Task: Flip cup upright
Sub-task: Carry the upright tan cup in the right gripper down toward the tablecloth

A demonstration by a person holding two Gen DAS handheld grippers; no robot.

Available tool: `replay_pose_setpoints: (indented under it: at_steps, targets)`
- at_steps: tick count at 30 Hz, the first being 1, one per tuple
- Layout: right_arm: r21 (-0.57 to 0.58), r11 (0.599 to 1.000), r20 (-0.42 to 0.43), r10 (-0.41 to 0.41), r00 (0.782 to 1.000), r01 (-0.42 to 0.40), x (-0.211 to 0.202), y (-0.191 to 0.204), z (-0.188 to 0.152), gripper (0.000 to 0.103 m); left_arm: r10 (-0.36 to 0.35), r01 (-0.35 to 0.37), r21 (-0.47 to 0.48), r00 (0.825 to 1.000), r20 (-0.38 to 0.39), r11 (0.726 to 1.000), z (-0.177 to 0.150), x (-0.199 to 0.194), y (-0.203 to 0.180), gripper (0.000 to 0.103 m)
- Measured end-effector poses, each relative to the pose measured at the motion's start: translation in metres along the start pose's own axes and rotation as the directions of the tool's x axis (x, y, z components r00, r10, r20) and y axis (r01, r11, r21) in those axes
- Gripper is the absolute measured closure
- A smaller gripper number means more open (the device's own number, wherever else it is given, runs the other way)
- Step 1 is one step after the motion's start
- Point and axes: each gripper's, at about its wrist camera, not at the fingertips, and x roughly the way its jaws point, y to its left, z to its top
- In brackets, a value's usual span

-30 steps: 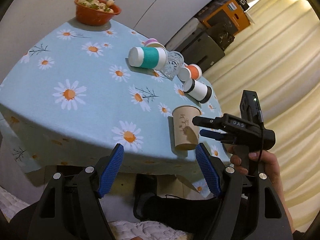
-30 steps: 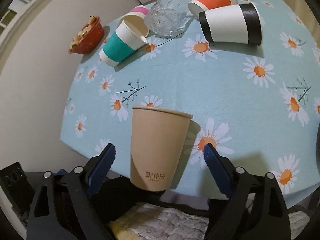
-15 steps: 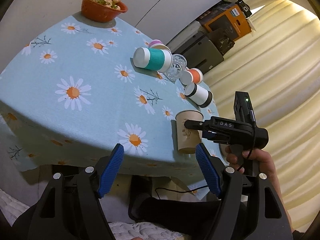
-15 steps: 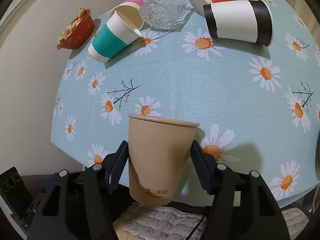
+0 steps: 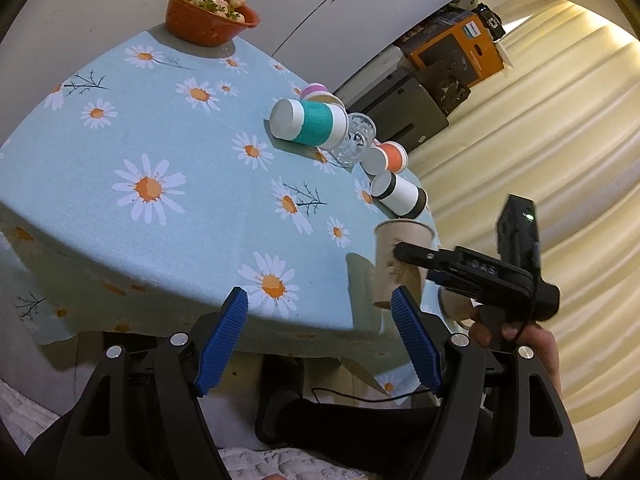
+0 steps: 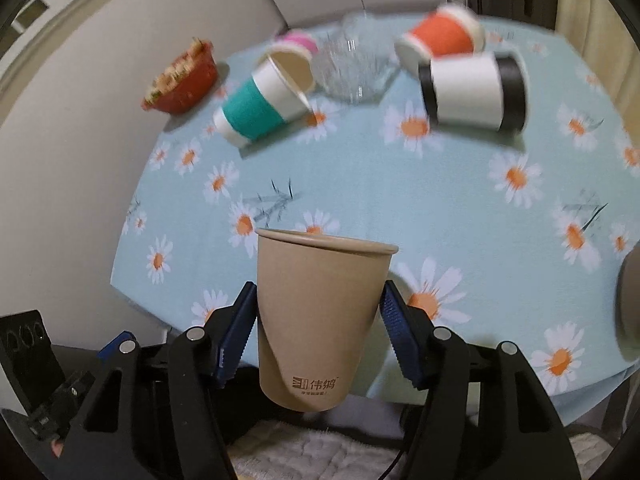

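A plain brown paper cup (image 6: 320, 316) stands mouth up between the blue pads of my right gripper (image 6: 318, 328), which is shut on its sides near the table's front edge. The cup's bottom hangs past the edge, so it looks lifted. In the left wrist view the same cup (image 5: 398, 264) shows at the table's right corner with the right gripper (image 5: 404, 254) clamped on it. My left gripper (image 5: 320, 336) is open and empty, below the table's front edge.
Lying on the daisy tablecloth (image 5: 152, 168): a teal-banded cup (image 5: 308, 124), a pink cup (image 5: 316, 92), a clear glass (image 5: 358, 140), an orange cup (image 5: 386, 158) and a black-and-white cup (image 5: 400, 200). A red bowl (image 5: 208, 20) of food stands at the far edge.
My right gripper closed on the brown cup and raised it slightly. The left gripper drew back a little and stayed open.
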Motion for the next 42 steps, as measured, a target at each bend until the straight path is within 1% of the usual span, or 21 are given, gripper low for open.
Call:
replay_pose_setpoints:
  at_steps: [1,3,4,5,7,10,12,13,16,17,19,23,24,26,29,31,35,39,40,42]
  targets:
    - [-0.012,1.000,0.052,0.000,0.999,0.001,-0.008,0.002,-0.003,0.041,-0.003,0.003,-0.001,1.000,0.003,1.000,0.000,0.000,0.000,0.031]
    - [-0.023,1.000,0.124,0.006,0.992,-0.003,-0.017,0.003,-0.007,0.041,-0.005,0.005,0.001,1.000,0.010,1.000,0.001,-0.001,0.000,0.031]
    - [-0.034,0.999,0.175,0.009,0.985,-0.003,-0.023,0.005,-0.010,0.041,-0.007,0.007,0.002,1.000,0.014,1.000,0.001,-0.001,0.000,0.031]
    - [-0.041,0.999,0.205,0.006,0.979,0.003,-0.026,0.007,-0.012,0.041,-0.006,0.006,0.003,1.000,0.019,1.000,0.001,-0.001,-0.001,0.031]
    - [-0.061,0.998,0.280,-0.002,0.960,0.020,-0.032,0.012,-0.018,0.041,0.007,-0.007,0.004,0.999,0.037,1.000,0.001,-0.002,-0.001,0.031]
    - [-0.082,0.995,0.349,-0.026,0.937,0.058,-0.035,0.017,-0.027,0.041,0.010,-0.010,0.002,0.999,0.046,1.000,0.001,-0.003,0.000,0.031]
    - [-0.096,0.991,0.402,-0.043,0.915,0.089,-0.037,0.022,-0.034,0.041,0.016,-0.016,0.003,0.999,0.049,1.000,0.002,-0.003,0.000,0.031]
    - [-0.098,0.989,0.438,-0.061,0.897,0.115,-0.037,0.026,-0.039,0.041,0.017,-0.018,0.005,0.999,0.050,1.000,0.002,-0.003,0.000,0.031]
    - [-0.107,0.982,0.501,-0.083,0.861,0.157,-0.034,0.033,-0.049,0.041,0.023,-0.023,0.010,0.998,0.057,1.000,0.002,-0.003,0.000,0.031]
    - [-0.111,0.975,0.536,-0.102,0.838,0.190,-0.032,0.037,-0.054,0.041,0.024,-0.024,0.011,0.998,0.061,1.000,0.002,-0.004,0.000,0.031]
    - [-0.113,0.967,0.576,-0.122,0.809,0.227,-0.026,0.042,-0.061,0.041,0.025,-0.025,0.011,0.998,0.064,1.000,0.001,-0.005,0.000,0.031]
    - [-0.109,0.954,0.629,-0.151,0.763,0.279,-0.017,0.047,-0.068,0.041,0.034,-0.036,0.019,0.997,0.069,0.999,0.000,-0.005,-0.002,0.031]
    - [-0.109,0.952,0.635,-0.153,0.757,0.284,-0.015,0.048,-0.069,0.041,0.034,-0.035,0.019,0.997,0.070,0.999,0.000,-0.005,-0.001,0.031]
    - [-0.106,0.948,0.658,-0.161,0.736,0.302,-0.012,0.048,-0.072,0.040,0.035,-0.036,0.019,0.997,0.069,0.999,0.000,-0.005,-0.001,0.031]
    - [-0.097,0.941,0.677,-0.177,0.714,0.325,-0.006,0.046,-0.076,0.041,0.043,-0.045,0.020,0.997,0.067,0.999,0.000,-0.004,-0.002,0.031]
    - [-0.086,0.935,0.694,-0.191,0.695,0.343,-0.002,0.044,-0.080,0.041,0.048,-0.050,0.026,0.997,0.067,0.998,-0.001,-0.004,-0.003,0.031]
    - [-0.066,0.931,0.709,-0.209,0.674,0.358,0.008,0.038,-0.083,0.041,0.052,-0.053,0.026,0.996,0.067,0.998,-0.002,-0.003,-0.004,0.031]
    - [-0.066,0.931,0.712,-0.209,0.671,0.360,0.019,0.035,-0.083,0.041,0.059,-0.061,0.033,0.996,0.067,0.998,-0.002,-0.002,-0.004,0.031]
    - [-0.065,0.927,0.720,-0.213,0.660,0.371,0.020,0.036,-0.084,0.041,0.059,-0.062,0.034,0.996,0.067,0.998,-0.002,-0.002,-0.004,0.031]
    - [-0.064,0.923,0.731,-0.217,0.648,0.381,0.023,0.037,-0.085,0.041,0.058,-0.060,0.037,0.996,0.063,0.998,-0.002,-0.001,-0.005,0.031]
